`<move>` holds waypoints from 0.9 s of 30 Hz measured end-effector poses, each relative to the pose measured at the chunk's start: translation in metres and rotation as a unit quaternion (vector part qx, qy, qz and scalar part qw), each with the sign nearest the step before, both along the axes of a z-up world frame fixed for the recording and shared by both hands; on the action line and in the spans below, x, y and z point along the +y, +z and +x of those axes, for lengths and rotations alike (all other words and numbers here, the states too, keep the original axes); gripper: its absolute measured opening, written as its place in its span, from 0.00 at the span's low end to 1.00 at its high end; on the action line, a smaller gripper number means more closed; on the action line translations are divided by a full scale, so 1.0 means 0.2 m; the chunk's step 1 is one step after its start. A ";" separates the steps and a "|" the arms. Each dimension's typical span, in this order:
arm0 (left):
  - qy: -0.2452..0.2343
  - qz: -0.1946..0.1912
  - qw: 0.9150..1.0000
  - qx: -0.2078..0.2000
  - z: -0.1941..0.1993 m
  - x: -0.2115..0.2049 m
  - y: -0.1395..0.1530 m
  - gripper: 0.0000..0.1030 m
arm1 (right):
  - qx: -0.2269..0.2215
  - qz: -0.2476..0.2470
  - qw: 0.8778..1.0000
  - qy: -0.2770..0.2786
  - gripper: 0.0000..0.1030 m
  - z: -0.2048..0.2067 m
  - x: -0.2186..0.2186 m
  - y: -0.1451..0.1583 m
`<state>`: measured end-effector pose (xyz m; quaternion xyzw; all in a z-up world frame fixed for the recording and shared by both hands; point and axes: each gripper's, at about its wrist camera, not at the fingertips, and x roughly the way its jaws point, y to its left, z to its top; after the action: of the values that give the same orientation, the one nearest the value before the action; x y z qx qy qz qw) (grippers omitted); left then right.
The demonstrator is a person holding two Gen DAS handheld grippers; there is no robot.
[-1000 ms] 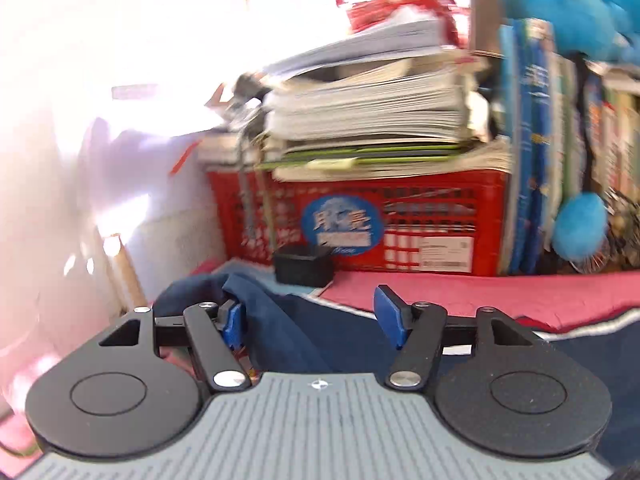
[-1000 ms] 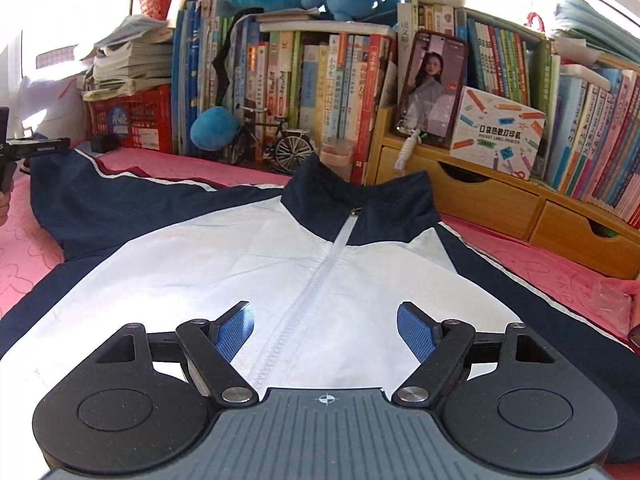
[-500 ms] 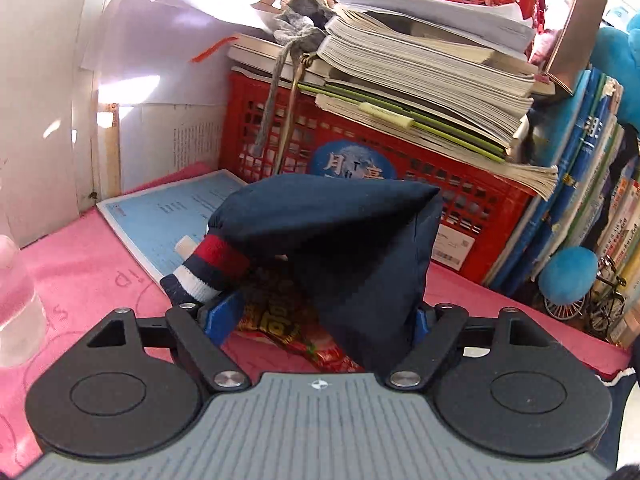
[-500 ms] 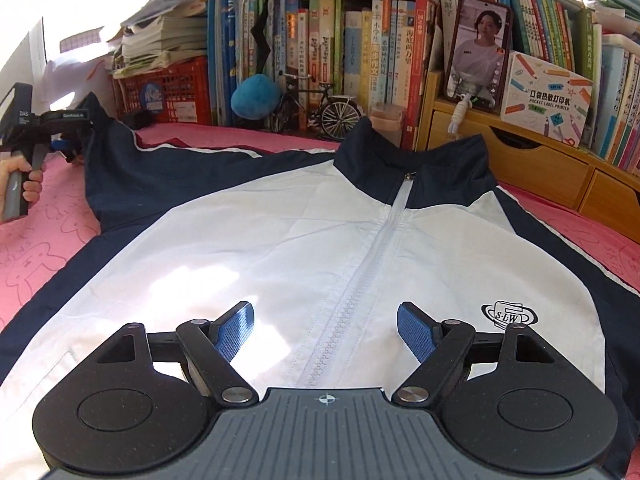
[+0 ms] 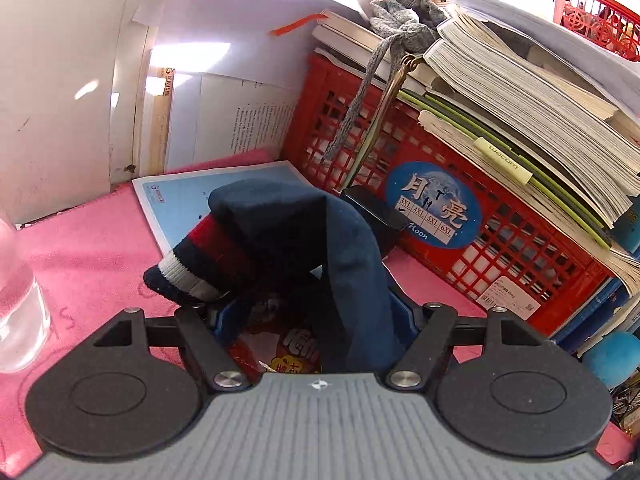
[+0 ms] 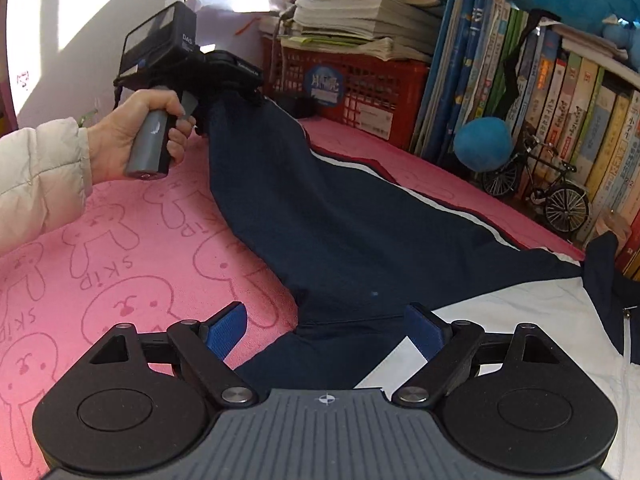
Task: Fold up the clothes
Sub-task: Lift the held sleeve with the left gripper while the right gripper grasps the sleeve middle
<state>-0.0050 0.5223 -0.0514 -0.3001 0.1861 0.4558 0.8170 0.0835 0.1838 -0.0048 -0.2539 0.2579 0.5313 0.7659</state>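
Clamping the jacket's navy sleeve near its striped cuff, the left tool has just been closing, lifted before a red crate. Right view: right tool, just widening, stands apart above the jacket spread across the pink worktop, gripping nothing.

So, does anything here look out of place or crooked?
Yes. A red printed snack packet lies on the pink towel, under the lifted navy sleeve held in the left gripper; it could get folded into the jacket.
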 end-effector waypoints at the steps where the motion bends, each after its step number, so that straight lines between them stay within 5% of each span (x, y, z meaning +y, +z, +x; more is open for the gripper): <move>1: -0.002 0.005 1.000 -0.005 0.00 0.01 0.00 0.40 | -0.017 -0.007 1.000 -0.006 0.82 -0.01 0.05 -0.02; 3: -0.010 0.012 1.000 -0.011 -0.01 0.02 -0.01 0.18 | -0.035 -0.010 0.999 -0.018 0.70 -0.02 0.13 -0.07; 5: -0.007 0.032 0.999 -0.005 0.00 0.04 0.03 0.05 | -0.019 0.005 0.999 -0.039 0.29 0.02 0.16 -0.07; 7: -0.003 0.053 0.999 0.001 0.02 0.06 0.07 0.02 | -0.013 0.014 0.998 -0.058 0.09 0.03 0.18 -0.08; 14: 0.013 0.123 0.992 -0.028 0.01 0.23 0.44 0.02 | -0.022 0.059 0.997 -0.051 0.05 -0.06 0.39 -0.02; 17: 0.000 0.131 0.991 0.034 0.07 0.25 0.42 0.02 | 0.001 0.066 0.997 -0.034 0.05 -0.09 0.52 0.00; 22: 0.012 0.093 0.985 0.142 0.12 0.30 0.16 0.09 | 0.055 0.043 0.997 -0.022 0.09 -0.06 0.54 -0.08; 27: -0.004 0.107 0.961 0.257 0.19 0.23 0.00 0.30 | 0.100 0.053 0.993 0.031 0.31 -0.06 0.46 -0.06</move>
<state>0.0326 0.5690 -0.0509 -0.0827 0.3405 0.5316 0.7711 0.0714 0.2750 -0.0168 -0.1671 0.2966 0.5904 0.7318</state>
